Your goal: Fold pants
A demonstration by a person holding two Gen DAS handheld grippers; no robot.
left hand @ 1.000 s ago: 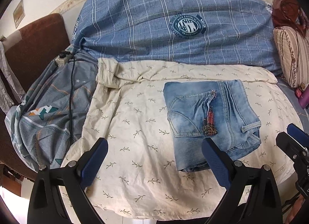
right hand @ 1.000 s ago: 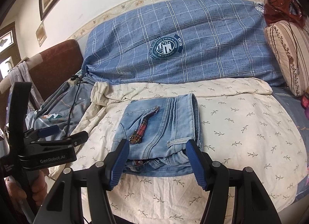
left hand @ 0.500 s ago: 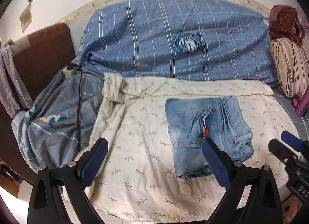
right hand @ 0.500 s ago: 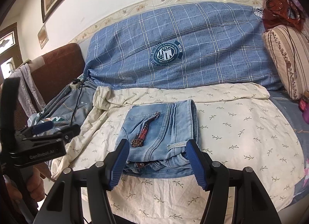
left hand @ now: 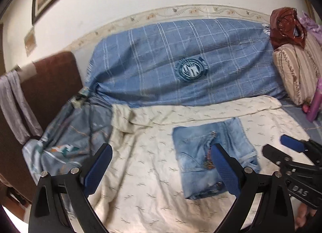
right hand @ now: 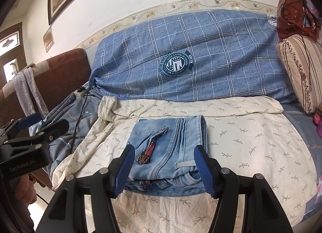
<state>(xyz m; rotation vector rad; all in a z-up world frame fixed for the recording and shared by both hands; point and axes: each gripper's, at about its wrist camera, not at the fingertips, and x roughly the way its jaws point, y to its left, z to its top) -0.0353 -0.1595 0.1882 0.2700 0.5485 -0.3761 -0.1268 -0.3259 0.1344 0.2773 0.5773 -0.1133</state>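
The light blue denim pants point(right hand: 171, 150) lie folded into a compact rectangle on the cream leaf-print sheet point(right hand: 251, 142), waistband toward me, with a red beaded ornament point(right hand: 150, 148) on top. They also show in the left wrist view point(left hand: 203, 152). My right gripper point(right hand: 164, 170) is open and empty, held above the near edge of the pants. My left gripper point(left hand: 163, 170) is open and empty, over the sheet left of the pants. The right gripper shows at the right of the left wrist view point(left hand: 281, 148), and the left gripper at the left of the right wrist view point(right hand: 42, 128).
A blue plaid cover point(right hand: 191, 62) drapes the sofa back. A grey patterned cloth point(left hand: 66, 144), a power strip and cable point(right hand: 80, 94) lie at the left by a brown armrest point(right hand: 56, 84). A striped pillow point(right hand: 301, 72) and red bag point(right hand: 293, 17) are at the right.
Both grippers have drawn back and tilted upward from the bed, so the pants look smaller and more wall shows. The pants have not moved. Both grippers stay open.
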